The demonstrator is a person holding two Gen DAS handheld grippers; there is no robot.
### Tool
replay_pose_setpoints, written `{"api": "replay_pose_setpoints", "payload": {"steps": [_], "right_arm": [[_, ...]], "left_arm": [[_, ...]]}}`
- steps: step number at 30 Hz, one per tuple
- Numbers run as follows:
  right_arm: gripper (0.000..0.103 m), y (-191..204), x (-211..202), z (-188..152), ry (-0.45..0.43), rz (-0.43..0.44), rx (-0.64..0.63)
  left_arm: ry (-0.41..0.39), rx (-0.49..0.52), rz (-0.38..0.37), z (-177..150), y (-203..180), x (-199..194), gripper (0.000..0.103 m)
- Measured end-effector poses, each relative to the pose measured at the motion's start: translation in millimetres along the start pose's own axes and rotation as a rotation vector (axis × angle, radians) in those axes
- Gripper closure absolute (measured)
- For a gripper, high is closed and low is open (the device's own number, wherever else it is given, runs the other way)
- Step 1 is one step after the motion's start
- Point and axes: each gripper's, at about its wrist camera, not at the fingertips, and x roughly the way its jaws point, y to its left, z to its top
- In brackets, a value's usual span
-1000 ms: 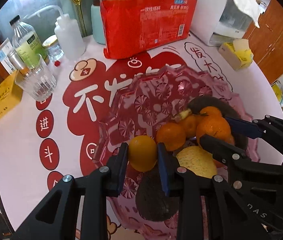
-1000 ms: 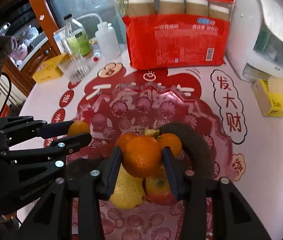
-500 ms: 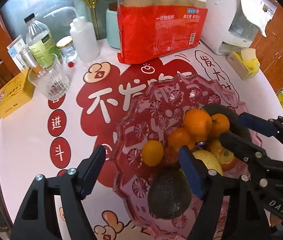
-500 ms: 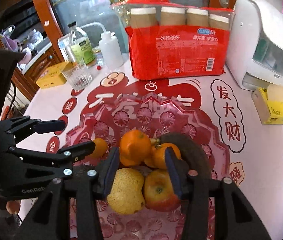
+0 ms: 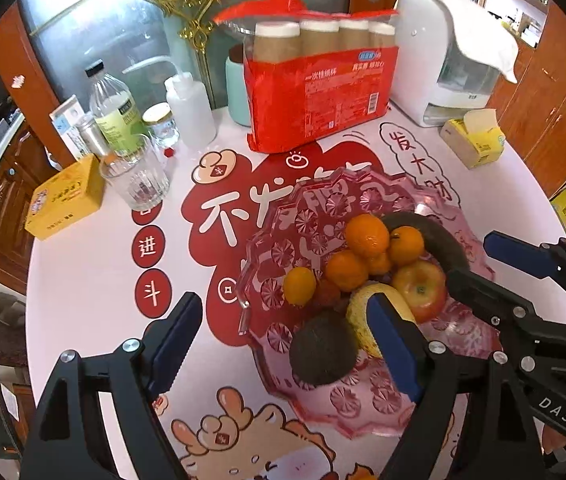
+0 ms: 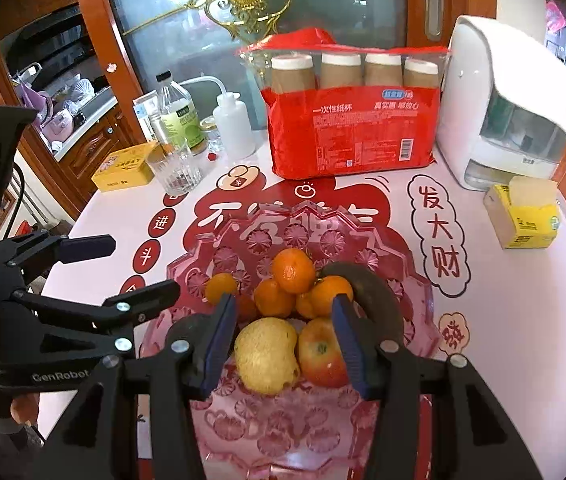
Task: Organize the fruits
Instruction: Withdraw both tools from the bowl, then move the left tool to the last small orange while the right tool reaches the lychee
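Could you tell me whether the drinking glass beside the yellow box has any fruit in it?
No, the drinking glass stands empty by the yellow box.

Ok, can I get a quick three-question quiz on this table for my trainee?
1. True or false: the apple lies in the pink glass dish.
2. Which fruit lies next to the apple in the right wrist view? A pear; B grapes; C pineapple.
3. What colour is the box beside the drinking glass?
Key: 1 true; 2 A; 3 yellow.
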Motion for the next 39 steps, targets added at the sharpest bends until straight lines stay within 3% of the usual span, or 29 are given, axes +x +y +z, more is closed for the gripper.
{"api": "replay_pose_setpoints", "payload": {"steps": [17,24,32,39], "right_arm": [[0.052,7,-103,-29,-0.105,0.003,-0.014],[0.041,10,-141,-55,-0.145,0.017,-0.031],[0.039,12,-149,-98,-0.112,0.035,-0.06],[0.039,6,-130,-144,-0.039,0.036,-0.055]], "left_arm": [[-0.106,-0.003,0.045,-35,-23,-108,0.013],[-0.148,-0.015,0.064,-64,-35,-147,0.01],[-0.133,-0.04,0.068,-112,-47,-153,0.01],[-0.064,-0.056,0.069,-160,-58,-121,0.01]]}}
